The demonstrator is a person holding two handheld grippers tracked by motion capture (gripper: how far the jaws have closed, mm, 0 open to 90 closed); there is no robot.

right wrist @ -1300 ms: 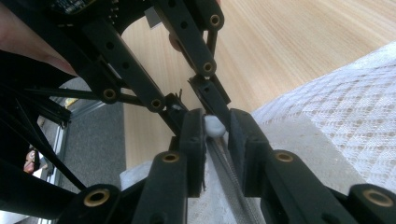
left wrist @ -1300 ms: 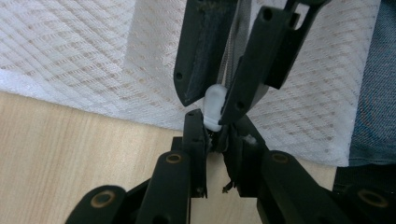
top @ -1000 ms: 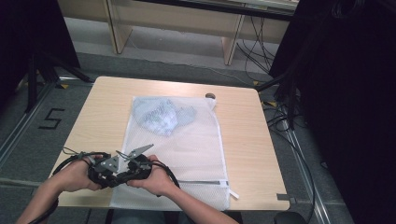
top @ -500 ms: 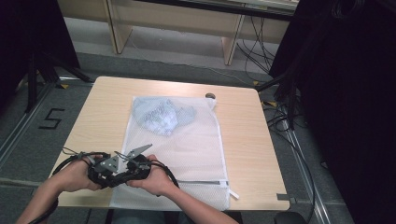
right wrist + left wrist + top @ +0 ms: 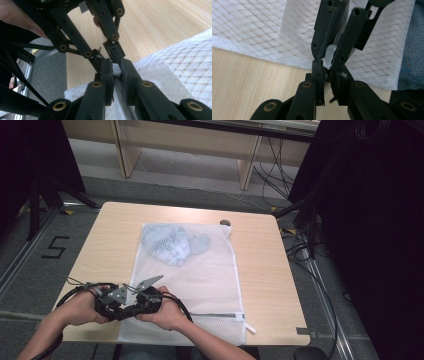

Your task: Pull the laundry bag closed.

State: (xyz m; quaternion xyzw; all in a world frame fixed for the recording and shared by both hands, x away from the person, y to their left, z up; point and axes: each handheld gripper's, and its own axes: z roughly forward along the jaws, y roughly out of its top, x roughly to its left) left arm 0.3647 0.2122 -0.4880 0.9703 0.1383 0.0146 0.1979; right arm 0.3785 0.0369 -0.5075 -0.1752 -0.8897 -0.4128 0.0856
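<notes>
Little has shifted since the earlier pictures: both hands sit where they were, and the left gripper (image 5: 327, 65) has just been closing its jaws the last bit, with a small white nub (image 5: 329, 55) caught between them. The nub seems to belong to the near edge of the mesh bag (image 5: 200, 285), though I cannot tell whether it is a tab or bunched netting. The right gripper (image 5: 115, 63) meets it from the opposite side. Its jaws are pressed together on the same nub (image 5: 116, 69), so the two pairs of tips cross right at it.

The step in hand looks like taking hold of the bag's edge with both tools. To do it well, each pair of jaws should bite a separate piece of the edge. With all four tips crowded on one spot, any pull apart could slip one grip off. Keep the pinch firm and the tips low to the table (image 5: 110, 235), and draw the netting level rather than upward.

Beyond the jaws the bag spreads flat. At its far end, well apart from the tips, lies a bundle of cloth (image 5: 172, 245) inside it.

Count: one bag, one bundle, one grey zip (image 5: 215, 315) along the near edge, two grippers, one table, and one small dark round thing (image 5: 225, 223) just past the bag's far corner.
</notes>
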